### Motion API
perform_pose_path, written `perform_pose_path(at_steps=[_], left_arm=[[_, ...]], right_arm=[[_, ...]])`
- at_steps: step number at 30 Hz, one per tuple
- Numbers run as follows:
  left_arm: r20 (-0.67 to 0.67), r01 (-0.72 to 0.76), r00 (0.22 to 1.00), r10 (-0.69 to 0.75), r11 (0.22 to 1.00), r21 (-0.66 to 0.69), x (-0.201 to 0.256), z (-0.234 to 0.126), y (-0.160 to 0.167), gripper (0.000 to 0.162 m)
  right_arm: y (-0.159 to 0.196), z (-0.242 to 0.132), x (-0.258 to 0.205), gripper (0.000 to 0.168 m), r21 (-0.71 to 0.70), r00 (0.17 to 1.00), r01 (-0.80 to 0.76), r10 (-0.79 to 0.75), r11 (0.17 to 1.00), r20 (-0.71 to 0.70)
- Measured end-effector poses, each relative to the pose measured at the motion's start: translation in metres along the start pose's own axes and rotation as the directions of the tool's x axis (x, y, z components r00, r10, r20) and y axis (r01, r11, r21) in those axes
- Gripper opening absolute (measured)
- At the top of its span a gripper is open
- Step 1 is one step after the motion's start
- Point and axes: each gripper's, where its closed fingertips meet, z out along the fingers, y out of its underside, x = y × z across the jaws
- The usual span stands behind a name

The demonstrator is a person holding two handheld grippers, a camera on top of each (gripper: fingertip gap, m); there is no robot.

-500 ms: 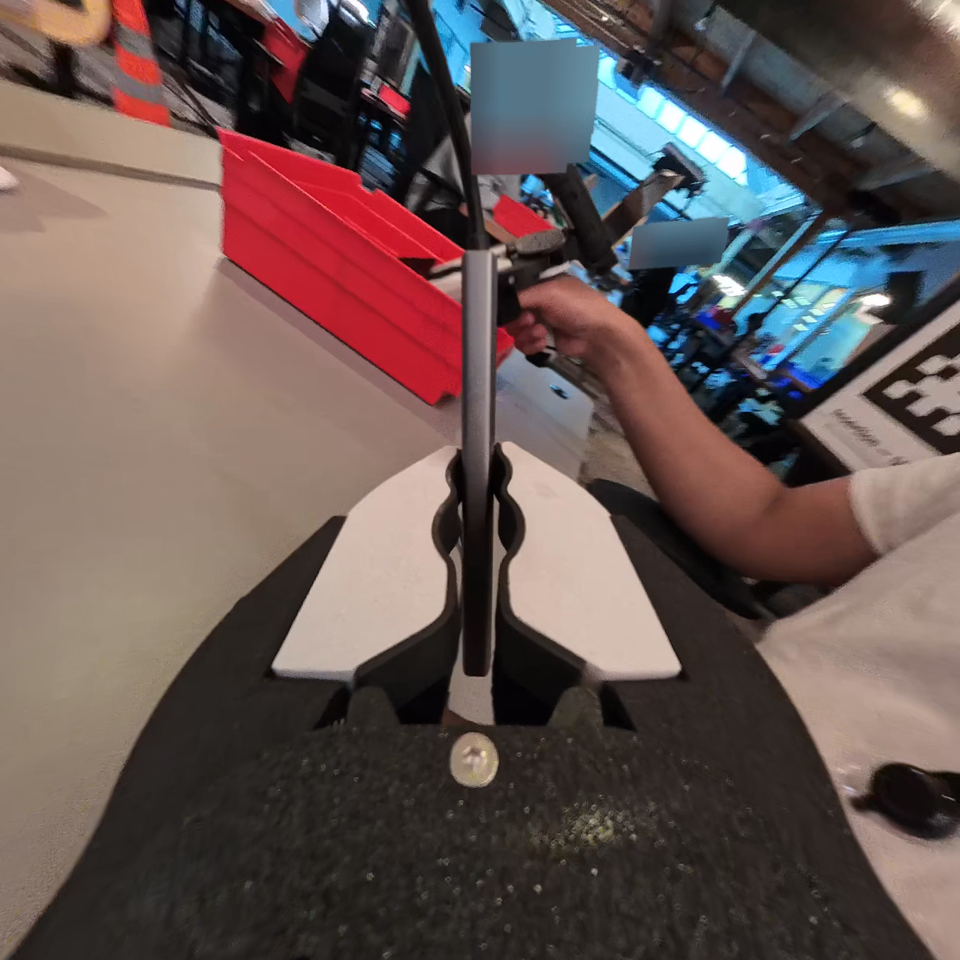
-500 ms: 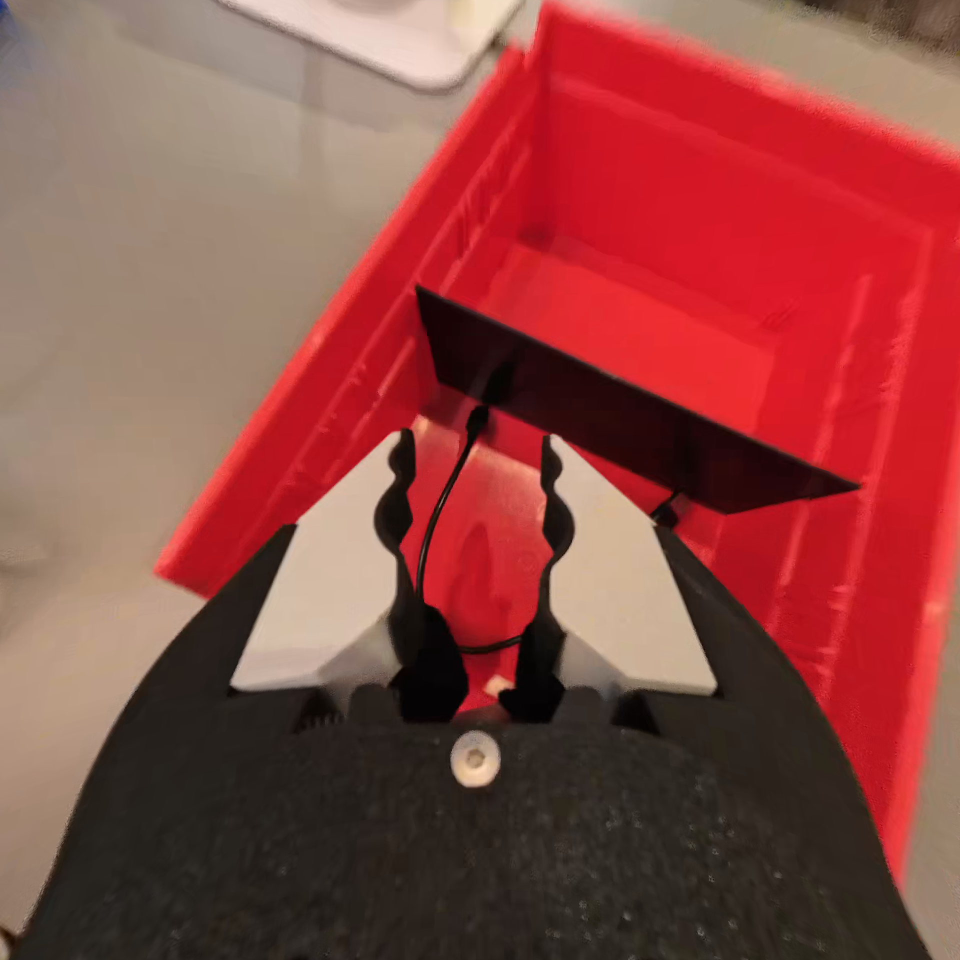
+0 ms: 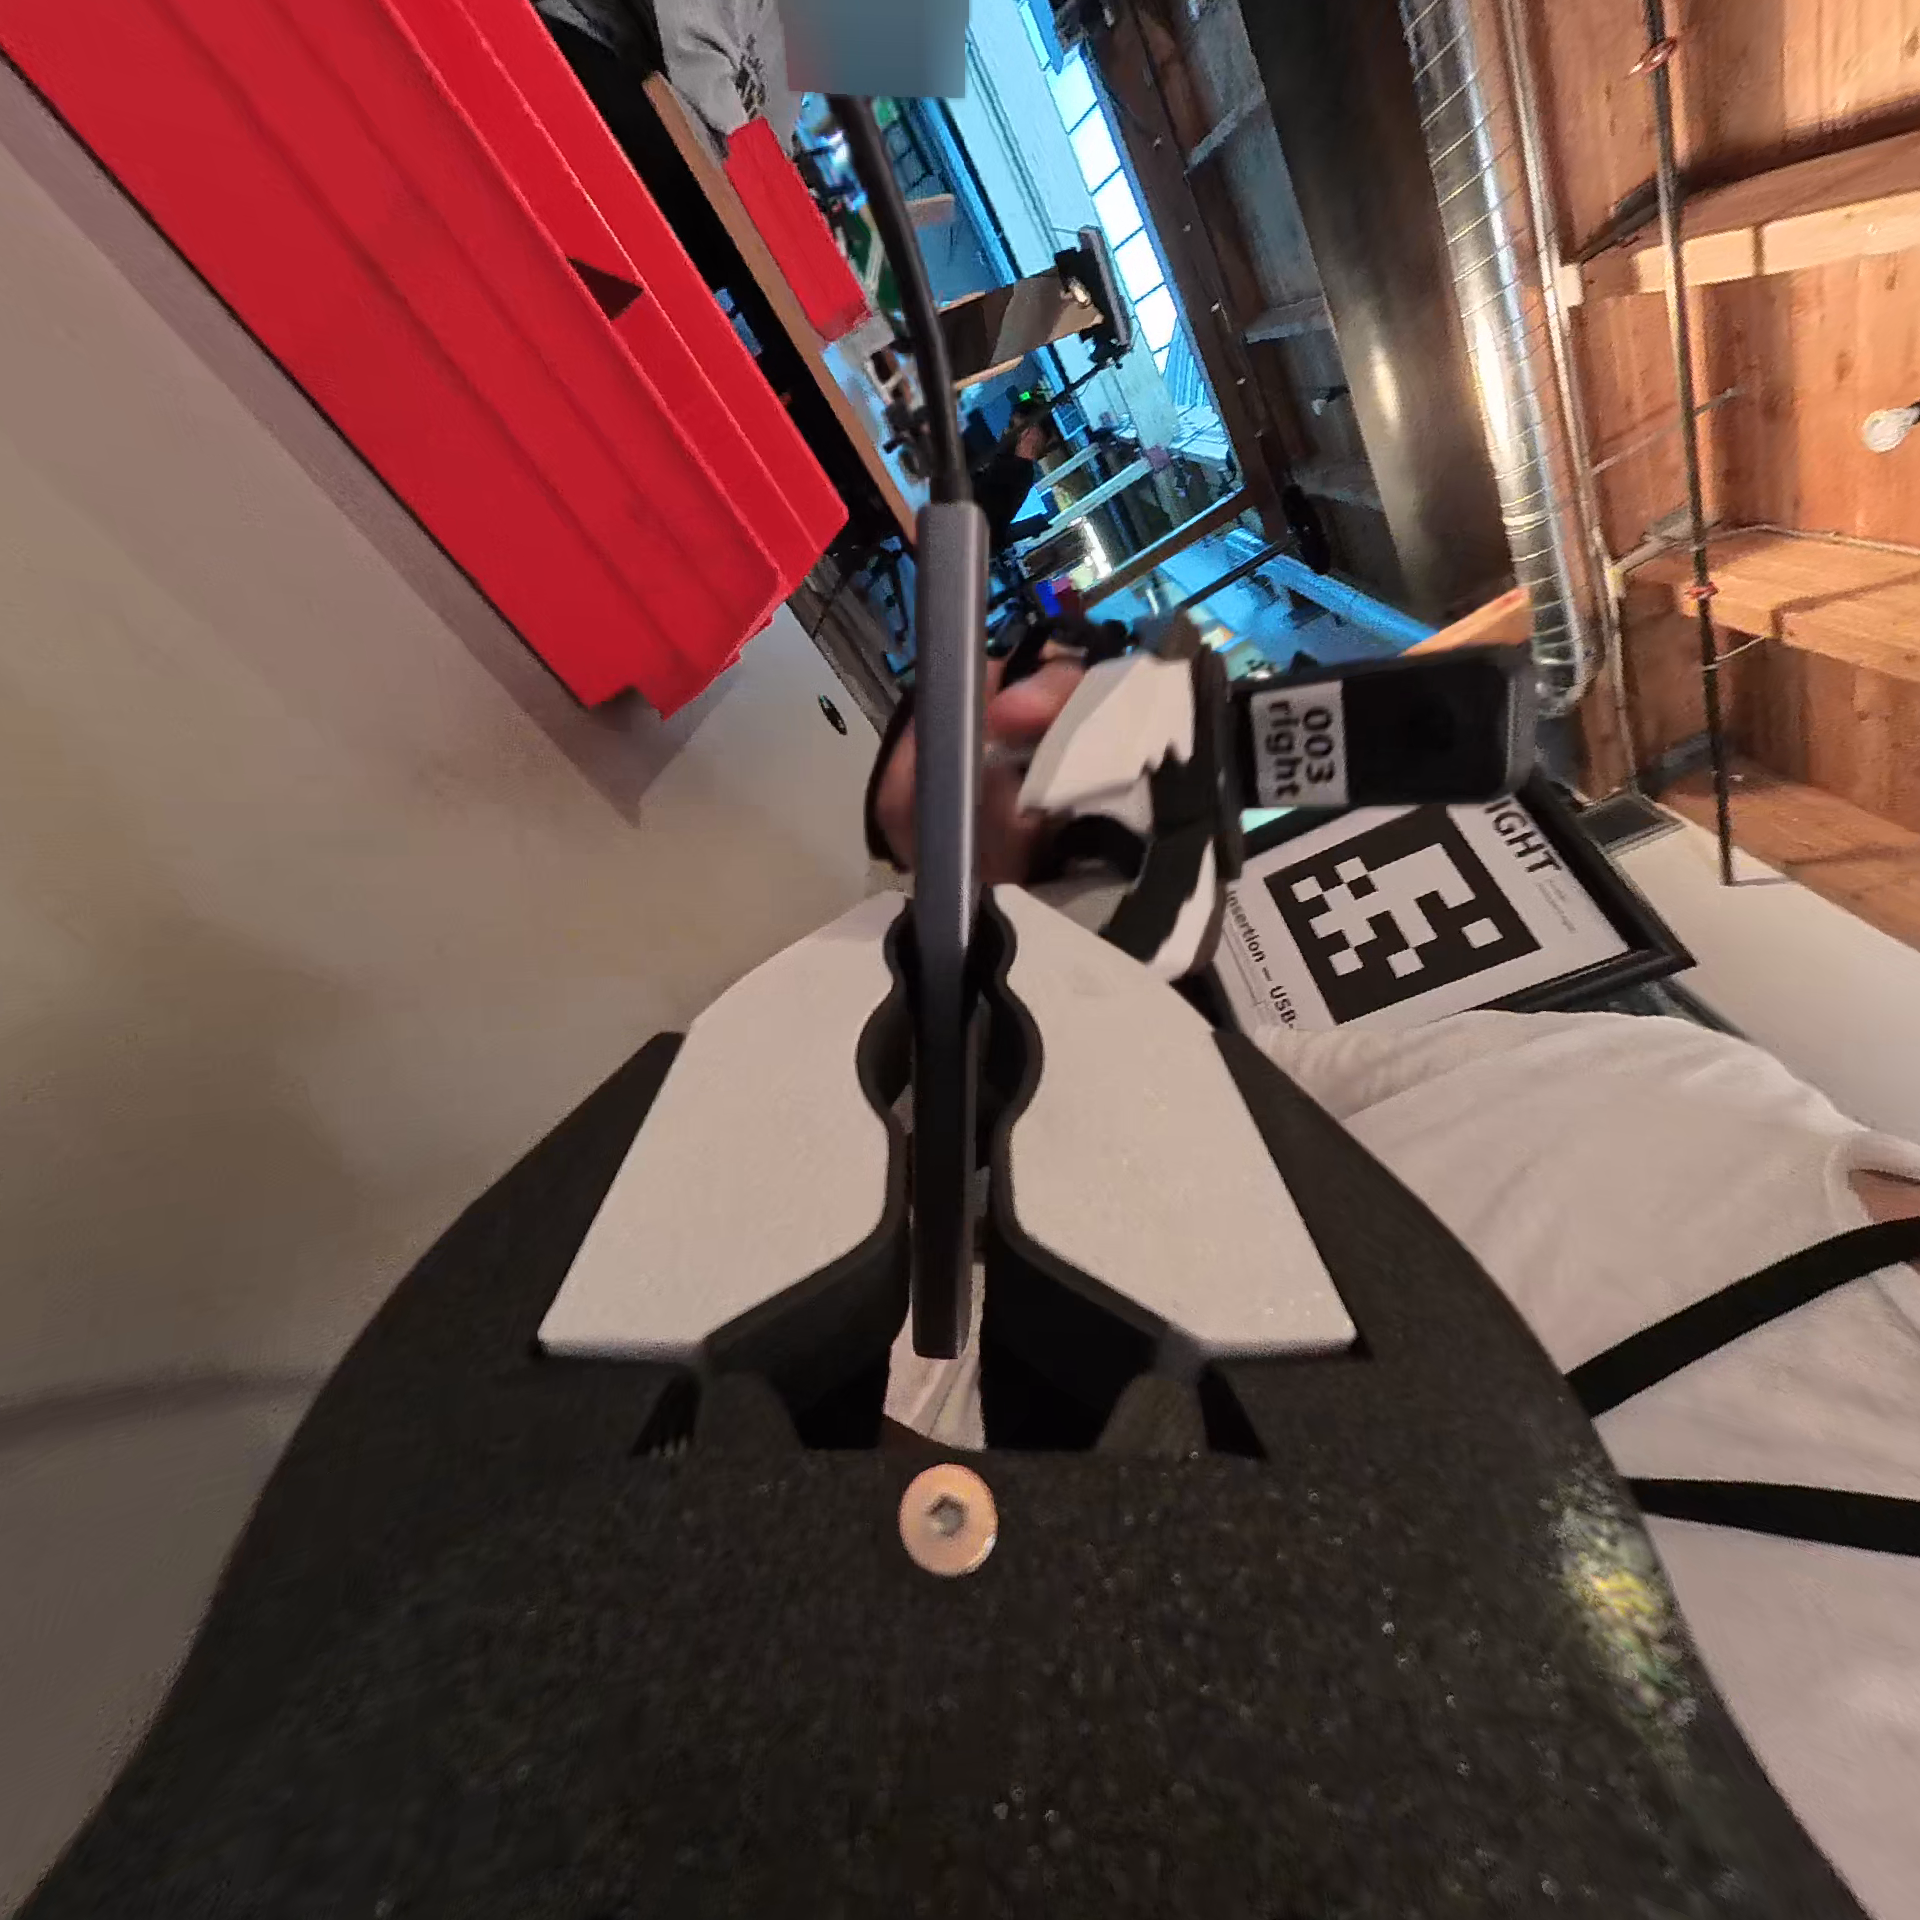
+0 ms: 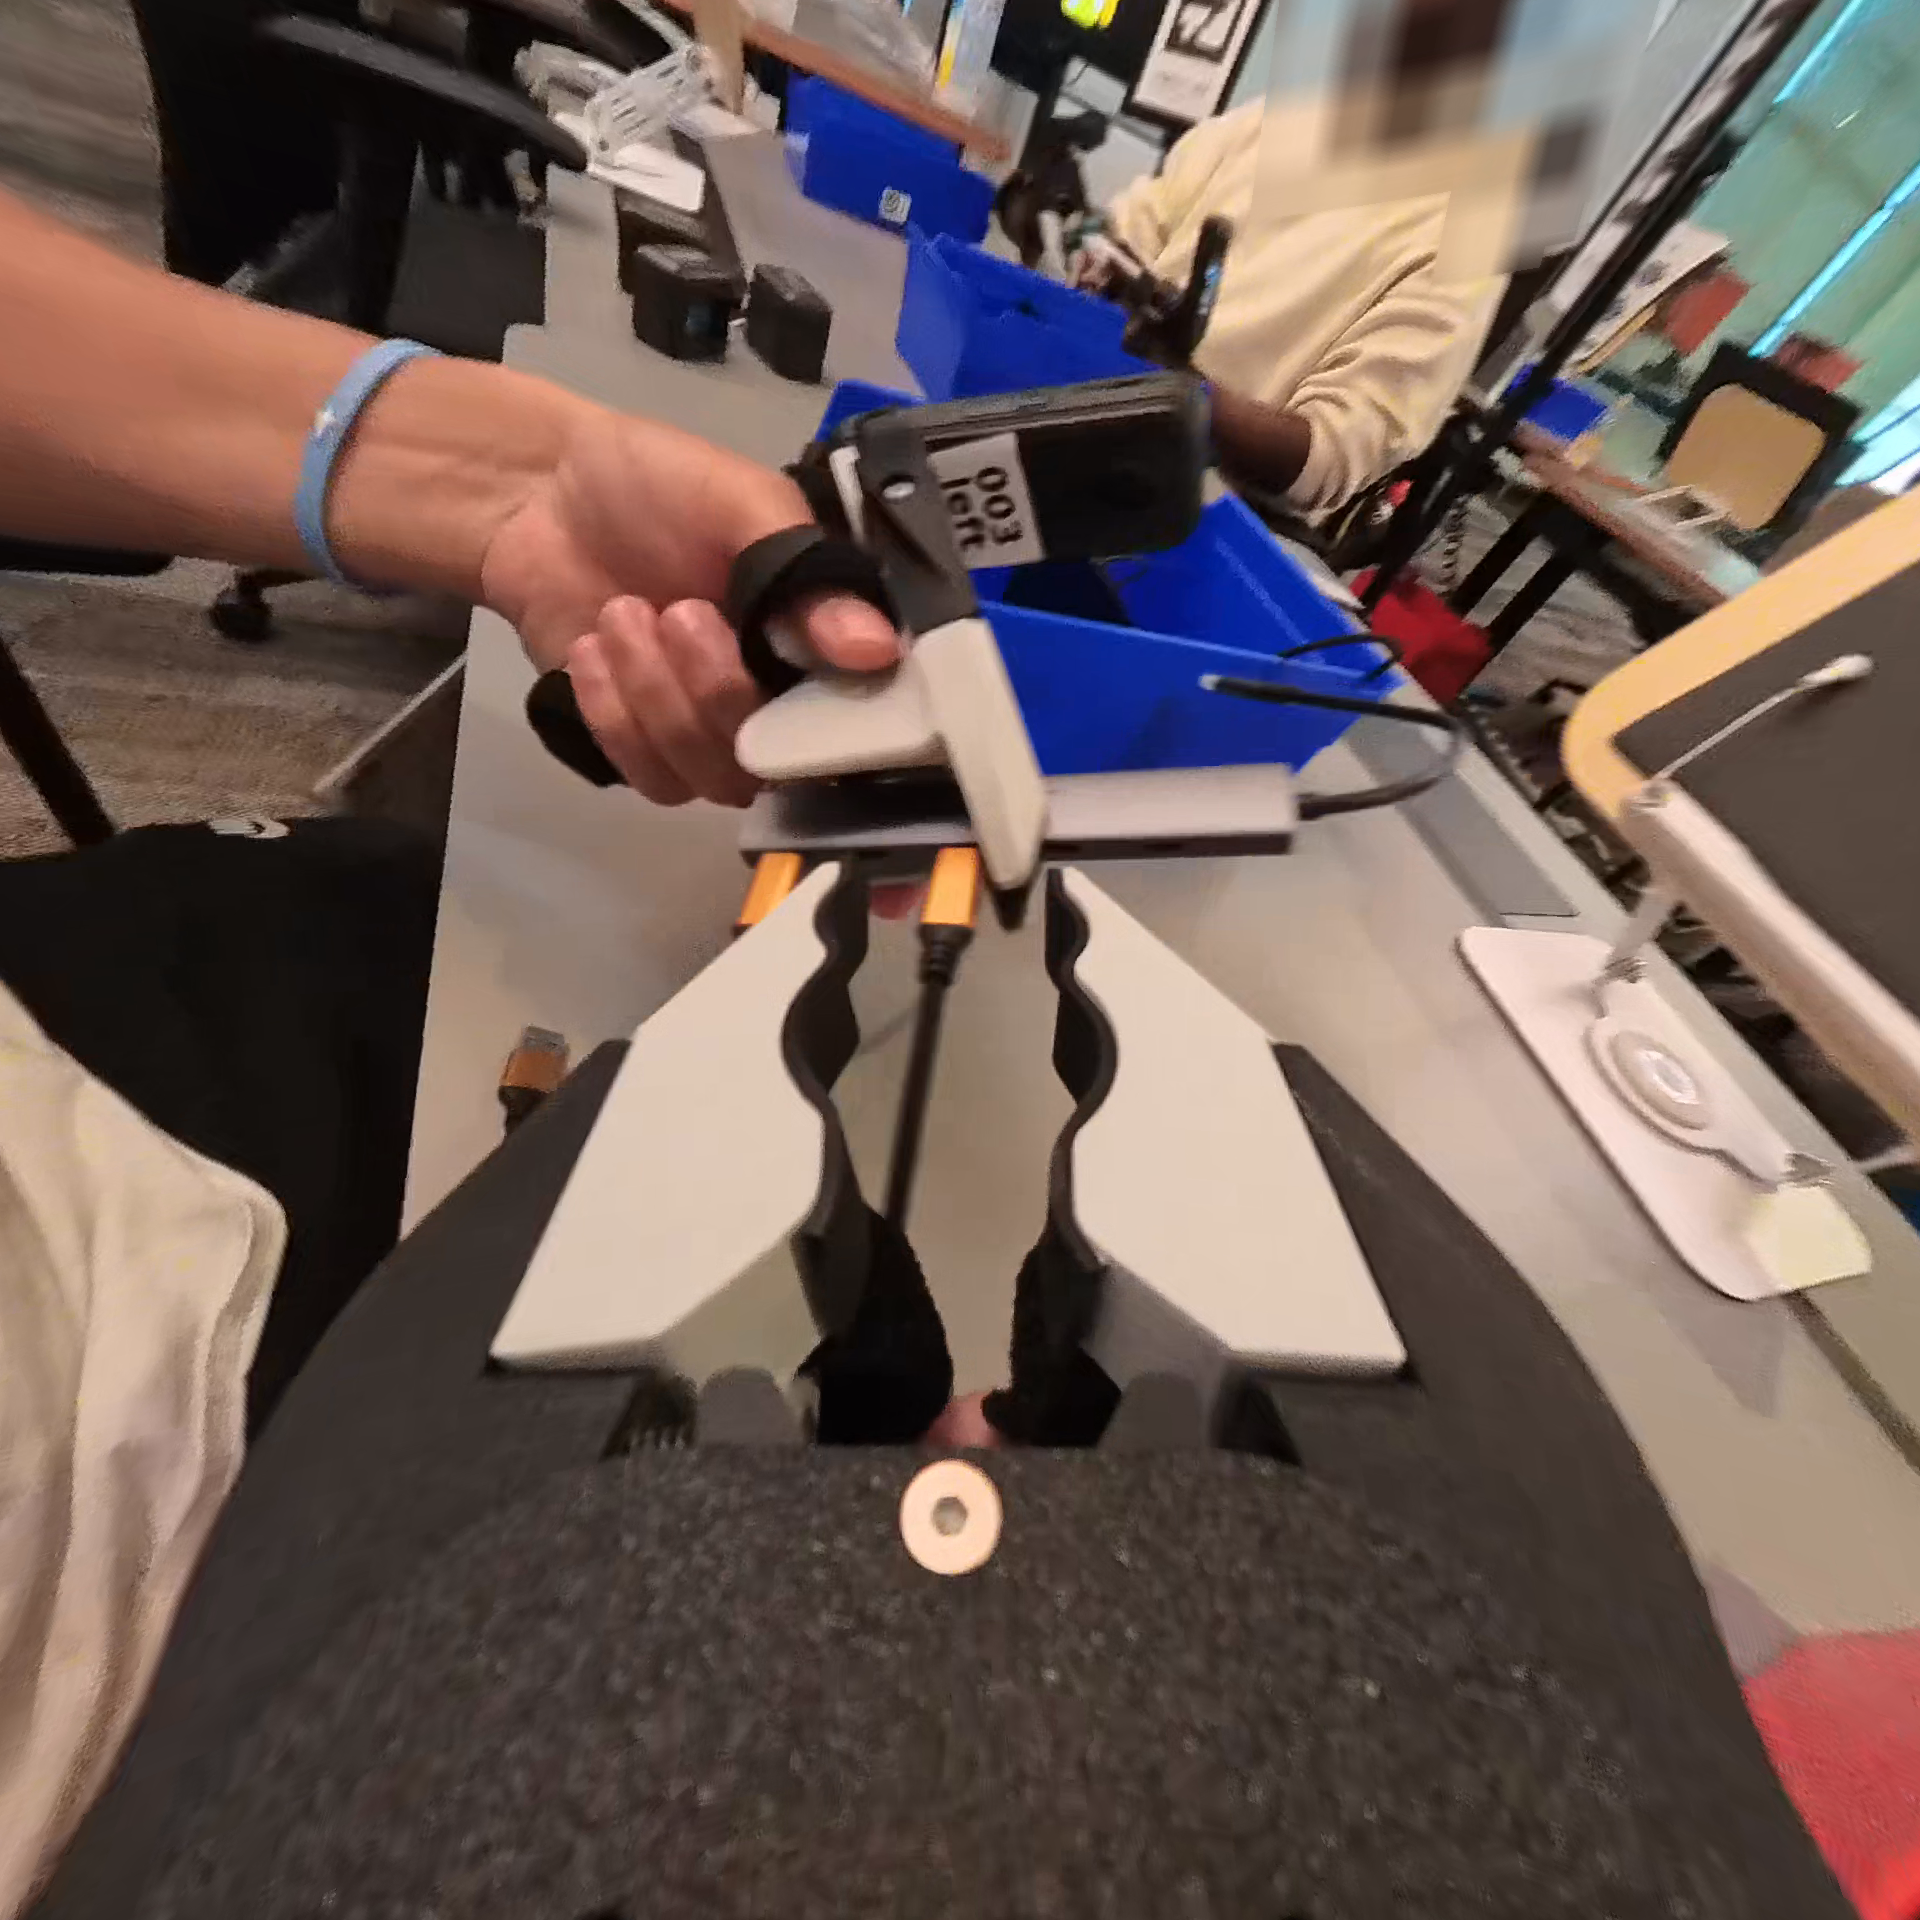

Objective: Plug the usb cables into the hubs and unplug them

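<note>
Grey USB hub sits clamped edge-on in the left claw, ports facing the spread-open right claw — whose orange-tipped cable at twelve o'clock meets a port.

The left tool has a coarse, sparkly matt black body and smooth matt white fingers edged in black rubbery pads. Between them sits a slim USB hub of brushed grey metal with a satin sheen; its black cable, toward 12 o'clock, looks rubbery. The red bin at 10 o'clock is glossy moulded plastic, on a smooth matt grey worktop. The right tool shares that grainy finish; the plug before it is shiny orange metal, and the blue bin beyond is glossy plastic.
</note>
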Motion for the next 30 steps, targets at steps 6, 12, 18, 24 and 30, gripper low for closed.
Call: perform_pose_path(at_steps=[6, 12, 18, 24, 30], left_arm=[[-0.052, 0.107, 0.993, -0.103, 0.991, 0.077, -0.009, -0.008, -0.006, 0.009], [-0.065, 0.135, 0.989, -0.130, 0.987, 0.087, -0.011, -0.008, -0.006, 0.009], [-0.030, 0.056, 0.998, -0.054, 0.996, 0.065, -0.013, -0.014, 0.005, 0.014], [-0.007, 0.025, 1.000, -0.025, 0.995, 0.099, -0.019, -0.019, 0.006, 0.009], [-0.059, 0.076, 0.996, -0.071, 0.994, 0.076, -0.014, -0.016, 0.010, 0.009]], right_arm=[[0.020, 0.019, 0.004, 0.025, -0.060, 0.996, -0.013, 0.008, 0.998, -0.084], [0.016, 0.024, 0.003, 0.010, 0.027, 0.993, -0.062, 0.065, 0.998, -0.094], [0.020, 0.020, 0.011, 0.010, 0.025, 0.987, -0.079, 0.081, 0.997, -0.137], [0.022, 0.020, 0.017, 0.010, 0.027, 0.977, -0.087, 0.090, 0.996, -0.191], [0.020, 0.026, 0.015, 0.015, 0.010, 0.972, -0.013, 0.015, 1.000, -0.233]])
